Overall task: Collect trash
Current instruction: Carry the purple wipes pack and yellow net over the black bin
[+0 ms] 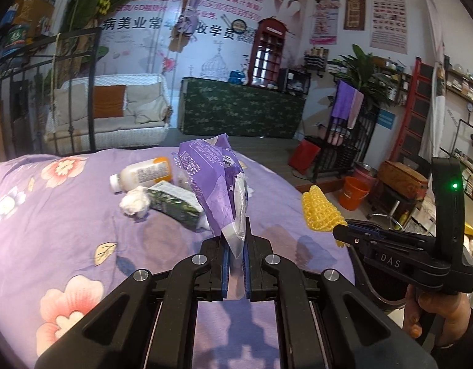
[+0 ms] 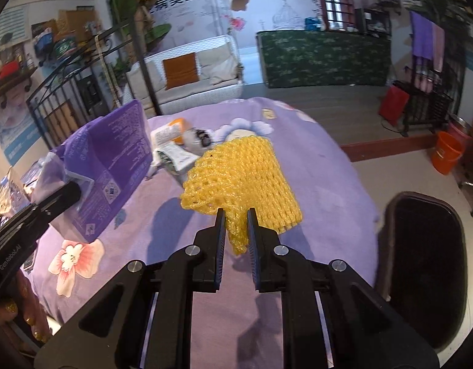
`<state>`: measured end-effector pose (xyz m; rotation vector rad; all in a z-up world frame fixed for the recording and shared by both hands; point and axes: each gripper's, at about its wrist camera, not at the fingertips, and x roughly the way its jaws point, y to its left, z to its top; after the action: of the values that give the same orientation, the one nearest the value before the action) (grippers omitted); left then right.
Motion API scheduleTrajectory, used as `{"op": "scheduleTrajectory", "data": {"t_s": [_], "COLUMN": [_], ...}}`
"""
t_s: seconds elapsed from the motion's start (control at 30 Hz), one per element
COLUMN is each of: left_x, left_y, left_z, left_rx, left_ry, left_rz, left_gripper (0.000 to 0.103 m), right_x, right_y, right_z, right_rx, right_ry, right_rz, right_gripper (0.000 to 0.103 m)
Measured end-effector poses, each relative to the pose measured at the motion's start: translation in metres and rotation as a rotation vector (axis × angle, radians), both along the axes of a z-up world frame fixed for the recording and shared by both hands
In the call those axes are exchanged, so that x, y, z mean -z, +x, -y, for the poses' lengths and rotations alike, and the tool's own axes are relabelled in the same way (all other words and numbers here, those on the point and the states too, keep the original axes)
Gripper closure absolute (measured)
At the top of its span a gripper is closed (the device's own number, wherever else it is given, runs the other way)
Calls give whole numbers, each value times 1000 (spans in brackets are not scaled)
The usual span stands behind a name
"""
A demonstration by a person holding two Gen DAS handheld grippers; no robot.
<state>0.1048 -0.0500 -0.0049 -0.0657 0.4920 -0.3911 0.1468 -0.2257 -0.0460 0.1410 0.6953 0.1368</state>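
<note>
My left gripper (image 1: pixel 235 240) is shut on a crumpled purple plastic wrapper (image 1: pixel 211 178) and holds it above the purple floral bedspread (image 1: pixel 67 230). The wrapper also shows in the right wrist view (image 2: pixel 113 166). My right gripper (image 2: pixel 236 224) is shut on a yellow foam fruit net (image 2: pixel 239 178) and holds it over the bed; the net also shows in the left wrist view (image 1: pixel 321 212). On the bed lie a white bottle with an orange cap (image 1: pixel 141 173), a white tissue ball (image 1: pixel 134 204) and a green-patterned carton (image 1: pixel 174 204).
A black bin (image 2: pixel 421 267) stands beside the bed at the right. An orange bucket (image 2: pixel 447 156) and a red bag (image 2: pixel 393 101) are on the floor beyond. A white sofa (image 1: pixel 113 113) and a green-covered table (image 1: pixel 242 110) stand behind the bed.
</note>
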Motion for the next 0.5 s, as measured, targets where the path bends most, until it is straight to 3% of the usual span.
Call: {"op": "scheduleTrajectory", "data": {"t_s": [0.5], "left_x": [-5], "left_y": [4], "left_z": [72], "left_rx": [214], "left_ry": [9], "left_rz": [44], "left_gripper": [96], "right_x": [15], "right_y": [-42], "right_z": [123], "right_rx": [343], "right_ry": [-12], "right_rz": [-53], "right_gripper": [88]}}
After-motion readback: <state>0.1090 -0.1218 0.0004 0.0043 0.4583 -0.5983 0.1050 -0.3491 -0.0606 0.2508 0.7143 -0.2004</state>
